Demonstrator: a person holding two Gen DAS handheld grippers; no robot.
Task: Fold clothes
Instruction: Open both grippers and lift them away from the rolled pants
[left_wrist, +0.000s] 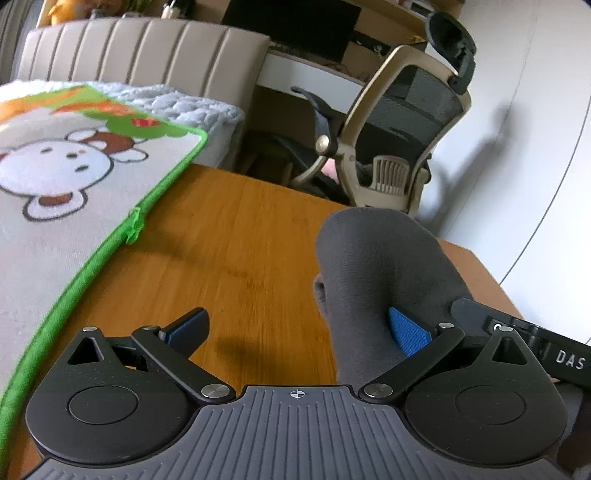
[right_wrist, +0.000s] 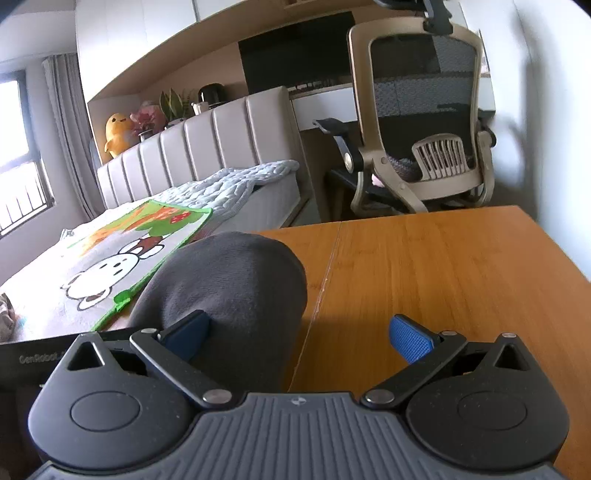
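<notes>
A dark grey sock (left_wrist: 384, 273) lies lengthwise on the wooden table (left_wrist: 236, 236), its toe pointing away. In the left wrist view my left gripper (left_wrist: 297, 334) is open, its right blue pad resting against the sock's left side, with bare wood between the pads. In the right wrist view the same grey sock (right_wrist: 236, 280) bulges in front of my right gripper's left pad, and my right gripper (right_wrist: 299, 336) is open over the table (right_wrist: 443, 266). Part of the other gripper's black body (left_wrist: 535, 339) shows at the right edge of the left view.
A cartoon mat with green trim (left_wrist: 55, 206) lies on the bed to the left, overlapping the table edge. A padded headboard (right_wrist: 199, 147) and a quilted blanket (right_wrist: 229, 188) sit beyond. A mesh office chair (right_wrist: 424, 122) stands behind the table by a desk.
</notes>
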